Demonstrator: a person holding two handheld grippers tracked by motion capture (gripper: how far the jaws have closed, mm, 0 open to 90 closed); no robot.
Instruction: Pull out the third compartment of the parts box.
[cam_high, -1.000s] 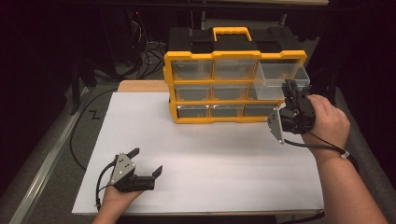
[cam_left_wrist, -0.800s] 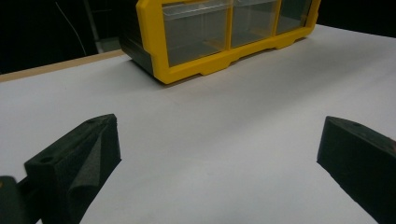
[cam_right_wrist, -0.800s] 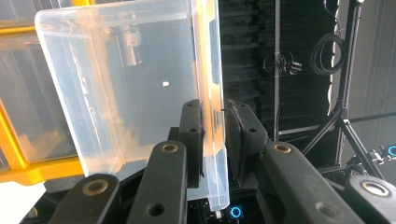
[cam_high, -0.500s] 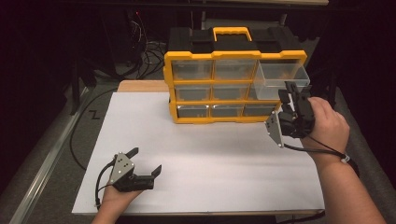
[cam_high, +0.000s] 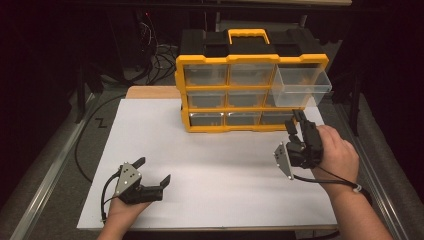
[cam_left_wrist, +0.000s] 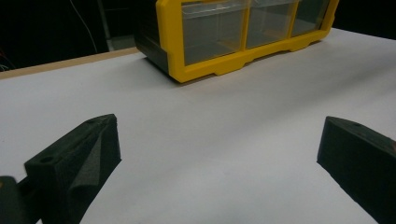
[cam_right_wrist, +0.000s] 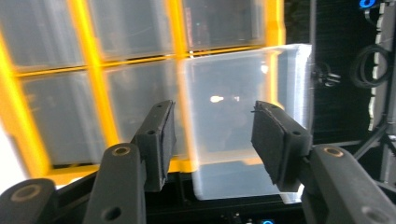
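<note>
- Left gripper (cam_high: 151, 172) spread wide, empty, low over white sheet (cam_high: 215, 165).
- Right gripper (cam_high: 295, 127) part open, empty, just before pulled-out clear drawer (cam_high: 300, 86).
- Yellow plastic organizer (cam_high: 250, 90), boxy, at sheet's far edge.

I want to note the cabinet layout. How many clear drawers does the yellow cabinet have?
9 in the yellow cabinet, three rows of three. Eight are pushed in; the top-right drawer is pulled out, partly covering the middle-right one. The right gripper hides part of the bottom-right one.
</note>
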